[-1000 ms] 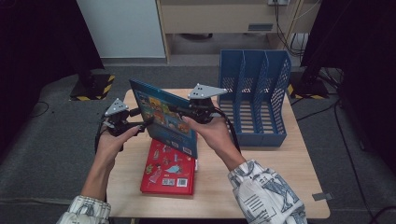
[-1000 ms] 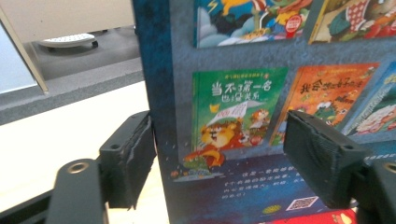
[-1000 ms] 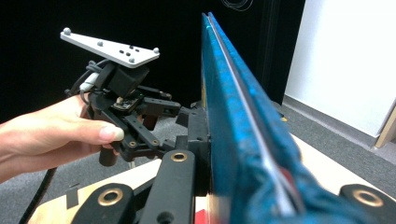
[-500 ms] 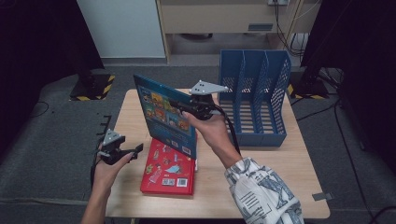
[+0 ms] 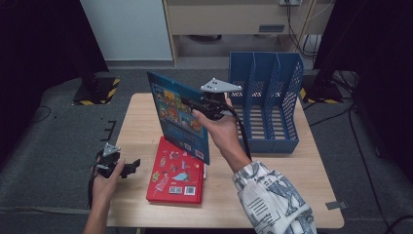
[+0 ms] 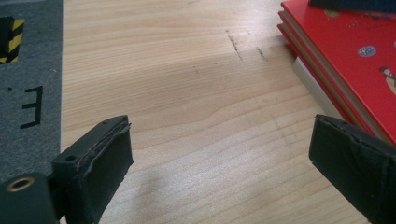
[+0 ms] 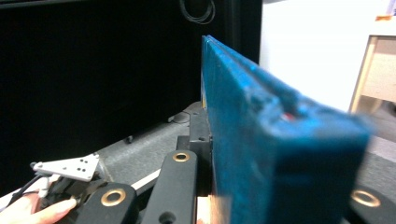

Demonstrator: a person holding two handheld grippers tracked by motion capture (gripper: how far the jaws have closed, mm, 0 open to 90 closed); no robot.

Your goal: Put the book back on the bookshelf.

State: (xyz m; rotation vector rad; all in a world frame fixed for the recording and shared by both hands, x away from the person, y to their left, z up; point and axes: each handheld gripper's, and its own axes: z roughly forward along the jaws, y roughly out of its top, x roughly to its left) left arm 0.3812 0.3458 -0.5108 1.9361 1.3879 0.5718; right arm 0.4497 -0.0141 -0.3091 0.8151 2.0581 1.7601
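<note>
Blue book (image 5: 179,114) upright, clamped in right gripper (image 5: 207,105); left gripper (image 5: 127,168) released, empty.

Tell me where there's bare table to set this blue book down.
Bare wood lies left of the red book, by the open left gripper, and along the table edge in front of the blue file rack. The middle is crowded.

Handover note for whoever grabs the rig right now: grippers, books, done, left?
Right gripper: shut on the blue book, held upright above the table.
Left gripper: jaws have just been opening, nothing between them, low over the table's left edge beside the red book.
Red book lies flat on the table, on a stack.
Blue file rack stands at the right, slots empty.
Done: blue book lifted.
Left: probably slot the blue book into the rack, then the red one.
</note>
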